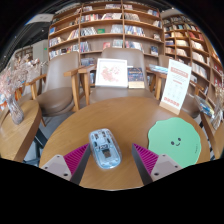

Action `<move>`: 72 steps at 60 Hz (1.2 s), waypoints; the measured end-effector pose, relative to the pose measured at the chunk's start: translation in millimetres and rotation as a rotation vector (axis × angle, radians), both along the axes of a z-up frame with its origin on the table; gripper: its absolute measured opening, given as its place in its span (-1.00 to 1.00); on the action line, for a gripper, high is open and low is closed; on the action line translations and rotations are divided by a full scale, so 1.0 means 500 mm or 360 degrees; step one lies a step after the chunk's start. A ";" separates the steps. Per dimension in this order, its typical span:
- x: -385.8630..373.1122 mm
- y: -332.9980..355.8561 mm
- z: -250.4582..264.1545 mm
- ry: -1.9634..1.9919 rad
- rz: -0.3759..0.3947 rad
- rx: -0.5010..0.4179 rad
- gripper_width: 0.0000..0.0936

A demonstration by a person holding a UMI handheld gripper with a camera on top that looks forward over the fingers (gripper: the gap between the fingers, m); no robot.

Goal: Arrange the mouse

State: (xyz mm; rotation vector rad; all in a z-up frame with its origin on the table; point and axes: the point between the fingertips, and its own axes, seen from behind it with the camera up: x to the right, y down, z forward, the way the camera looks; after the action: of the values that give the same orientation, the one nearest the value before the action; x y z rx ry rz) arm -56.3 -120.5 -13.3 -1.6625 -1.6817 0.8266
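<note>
A pale blue and grey computer mouse [104,148] lies on the round wooden table [70,125], between and just ahead of my fingers. A green mouse pad [176,138] with a scalloped edge and a small face on it lies to the right of the mouse, beyond my right finger. My gripper [112,164] is open; its magenta pads [73,157] stand wide on either side of the mouse with a gap at each side. The mouse rests on the table by itself.
An upright sign card [176,84] stands at the table's far right. A chair [112,72] with a book on it and a second chair [56,88] stand behind the table. Bookshelves [110,25] fill the back. A side table [15,135] with flowers is at the left.
</note>
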 end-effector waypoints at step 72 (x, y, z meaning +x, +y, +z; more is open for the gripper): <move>-0.028 0.480 0.005 0.0013 -0.0258 0.0010 0.04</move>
State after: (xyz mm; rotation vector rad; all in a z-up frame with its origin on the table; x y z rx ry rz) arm -70.1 119.6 -10.6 -1.7622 -1.5190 0.7474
